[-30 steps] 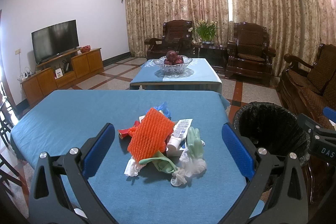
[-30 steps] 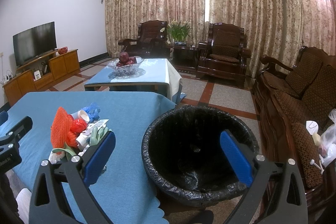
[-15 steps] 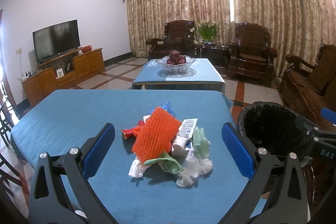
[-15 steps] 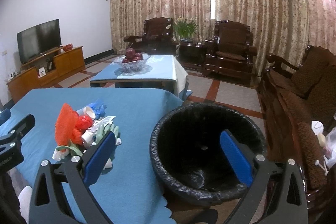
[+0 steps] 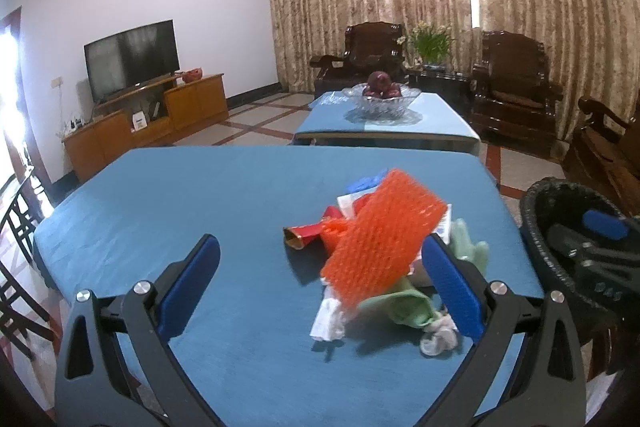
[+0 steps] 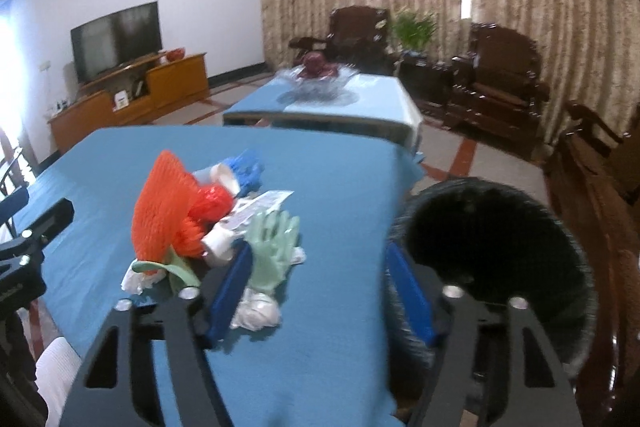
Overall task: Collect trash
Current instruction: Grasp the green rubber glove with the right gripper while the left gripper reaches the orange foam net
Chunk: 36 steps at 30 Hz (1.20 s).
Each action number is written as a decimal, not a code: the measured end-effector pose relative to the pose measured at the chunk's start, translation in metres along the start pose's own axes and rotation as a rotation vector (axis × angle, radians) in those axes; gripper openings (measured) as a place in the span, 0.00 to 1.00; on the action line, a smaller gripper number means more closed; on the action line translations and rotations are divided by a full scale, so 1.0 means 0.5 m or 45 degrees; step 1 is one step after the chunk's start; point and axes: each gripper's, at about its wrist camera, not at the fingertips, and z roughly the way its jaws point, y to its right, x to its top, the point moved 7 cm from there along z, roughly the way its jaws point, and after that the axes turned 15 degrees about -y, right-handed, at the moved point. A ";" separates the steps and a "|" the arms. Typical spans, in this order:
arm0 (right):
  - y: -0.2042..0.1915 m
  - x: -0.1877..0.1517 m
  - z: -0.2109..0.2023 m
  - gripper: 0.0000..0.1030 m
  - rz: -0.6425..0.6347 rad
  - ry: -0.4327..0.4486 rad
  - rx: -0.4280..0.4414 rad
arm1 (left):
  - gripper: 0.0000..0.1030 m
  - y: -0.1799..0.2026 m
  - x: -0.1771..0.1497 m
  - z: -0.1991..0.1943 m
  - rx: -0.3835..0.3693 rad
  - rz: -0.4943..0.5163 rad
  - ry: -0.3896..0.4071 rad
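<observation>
Nothing is collected yet, I judge: the whole pile of trash lies on the blue table, and I see no trash inside the bin, though its bottom is dark.

In my left view the pile sits at the centre right of the frame. My left gripper is spread wide and holds nothing. The orange net stands between the two blue pads, nearer to the right one, and the green glove lies just beside that right pad. Neither pad touches anything, as far as I can tell.

In my right view the pile is at the centre left, the bin at the lower right. My right gripper is closing now, with only bare cloth between the pads. The glove and a white wad lie just beside its left pad, on the outer side; this view is blurred, so I cannot tell if they touch.
</observation>
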 end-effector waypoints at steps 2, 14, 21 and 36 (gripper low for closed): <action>-0.023 0.004 0.039 0.55 -0.014 -0.035 0.024 | 0.90 -0.007 -0.005 0.022 -0.009 -0.002 -0.023; -0.082 -0.010 0.209 0.31 -0.106 -0.237 0.156 | 0.78 -0.017 -0.021 0.124 -0.079 -0.010 -0.145; -0.068 0.004 0.186 0.15 -0.105 -0.214 0.210 | 0.74 0.019 -0.011 0.158 -0.158 0.002 -0.180; 0.006 0.027 0.099 0.08 0.006 -0.111 0.251 | 0.00 0.099 0.010 0.194 -0.254 0.079 -0.224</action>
